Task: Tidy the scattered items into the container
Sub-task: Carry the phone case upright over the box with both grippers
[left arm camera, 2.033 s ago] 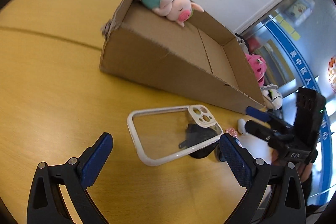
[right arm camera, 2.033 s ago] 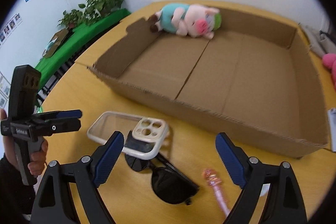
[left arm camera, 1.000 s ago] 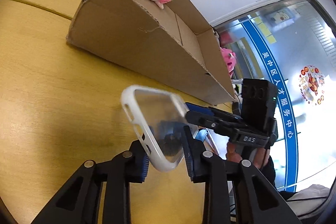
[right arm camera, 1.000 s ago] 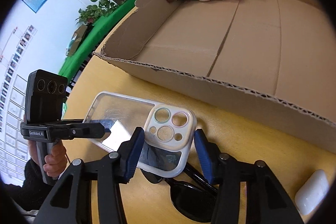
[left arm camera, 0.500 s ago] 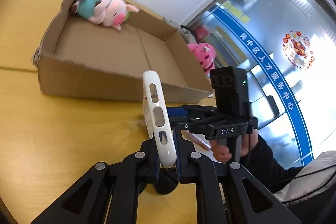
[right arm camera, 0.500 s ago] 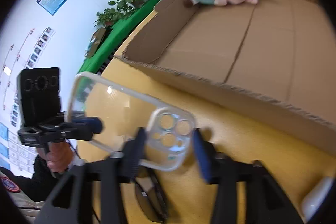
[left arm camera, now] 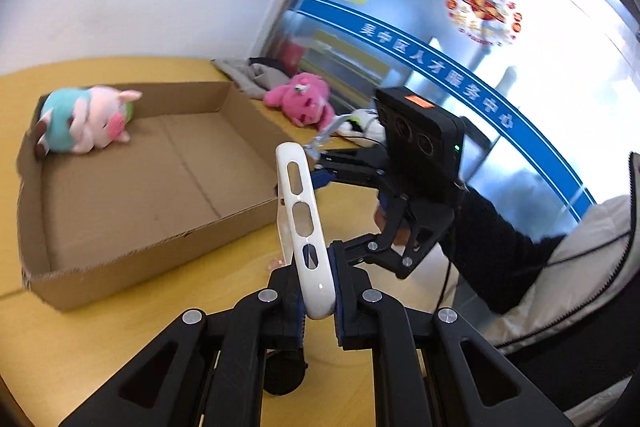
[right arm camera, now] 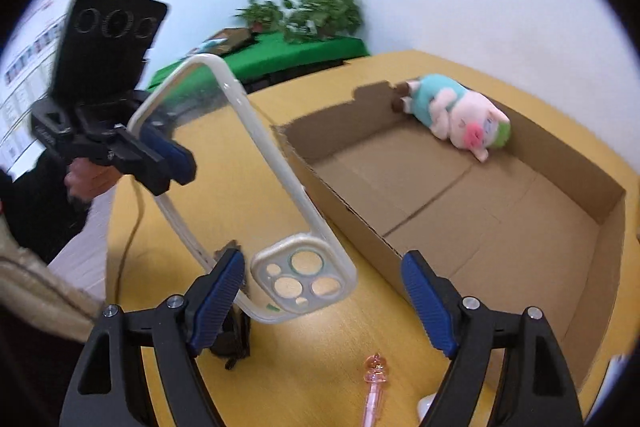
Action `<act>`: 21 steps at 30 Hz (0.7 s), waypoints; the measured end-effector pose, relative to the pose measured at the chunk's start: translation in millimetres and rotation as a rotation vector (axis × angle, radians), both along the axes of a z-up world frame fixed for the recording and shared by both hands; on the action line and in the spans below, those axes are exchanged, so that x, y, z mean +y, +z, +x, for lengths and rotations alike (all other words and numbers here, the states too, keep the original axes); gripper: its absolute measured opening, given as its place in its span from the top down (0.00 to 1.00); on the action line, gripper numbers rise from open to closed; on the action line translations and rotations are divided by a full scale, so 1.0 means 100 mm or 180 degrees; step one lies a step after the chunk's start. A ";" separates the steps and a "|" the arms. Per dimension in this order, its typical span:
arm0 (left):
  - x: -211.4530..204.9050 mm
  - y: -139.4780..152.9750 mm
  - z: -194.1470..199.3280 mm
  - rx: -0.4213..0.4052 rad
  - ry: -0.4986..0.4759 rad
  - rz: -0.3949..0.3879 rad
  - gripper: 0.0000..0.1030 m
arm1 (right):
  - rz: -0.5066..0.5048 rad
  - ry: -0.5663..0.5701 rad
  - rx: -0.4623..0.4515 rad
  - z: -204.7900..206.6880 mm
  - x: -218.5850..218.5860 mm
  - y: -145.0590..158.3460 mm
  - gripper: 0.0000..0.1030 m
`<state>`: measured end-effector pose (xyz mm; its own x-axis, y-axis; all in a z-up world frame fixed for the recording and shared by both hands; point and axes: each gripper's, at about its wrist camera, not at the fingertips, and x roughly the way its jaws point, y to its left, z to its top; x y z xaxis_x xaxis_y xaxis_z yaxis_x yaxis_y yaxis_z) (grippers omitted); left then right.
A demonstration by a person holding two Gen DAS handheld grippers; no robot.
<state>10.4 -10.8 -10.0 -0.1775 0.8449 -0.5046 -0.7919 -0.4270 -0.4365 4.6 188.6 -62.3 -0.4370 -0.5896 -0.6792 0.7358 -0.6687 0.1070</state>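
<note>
The left gripper (left arm camera: 318,293) pinches the clear, white-rimmed plastic phone case (left arm camera: 302,227) by its edge, the case standing up from between its pressed-together fingers, lifted above the yellow wooden table (left arm camera: 120,307) just short of the shallow brown cardboard box (left arm camera: 152,255). The right gripper (right arm camera: 324,291) is opening; its spread fingers flank the case's camera corner without pressing it. The case looks light, thin and fairly stiff yet slick, so the rim is the surest hold, and one grip probably suffices. The right wrist view shows the case broadside, a pink pen-like stick (right arm camera: 374,385) below its fingers and a dark object beneath the case; the left wrist view alone shows a pink plush toy (left arm camera: 302,99) beyond the box.
</note>
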 end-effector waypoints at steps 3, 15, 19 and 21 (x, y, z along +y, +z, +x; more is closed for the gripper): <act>0.07 0.15 0.04 0.0165 -0.0274 0.0019 0.91 | 0.0061 0.0506 -0.0048 0.01 0.00 0.09 0.21; 0.31 0.55 -0.08 0.0620 -0.0831 -0.0138 0.91 | 0.0203 0.1377 -0.0127 0.08 -0.04 0.33 0.84; 0.38 0.64 -0.10 0.0712 -0.1105 -0.0152 0.91 | 0.0200 0.1108 0.0058 0.07 0.14 0.48 0.38; 0.43 0.65 -0.12 0.0769 -0.1201 -0.0226 0.91 | 0.0231 0.1120 0.0127 0.06 0.18 0.59 0.38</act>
<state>-2.0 32.7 55.1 0.0164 0.8380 -0.5455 -0.9734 -0.1112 -0.2002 10.9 206.2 -3.1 -0.2430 -0.6596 -0.7112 0.9249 -0.3786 0.0351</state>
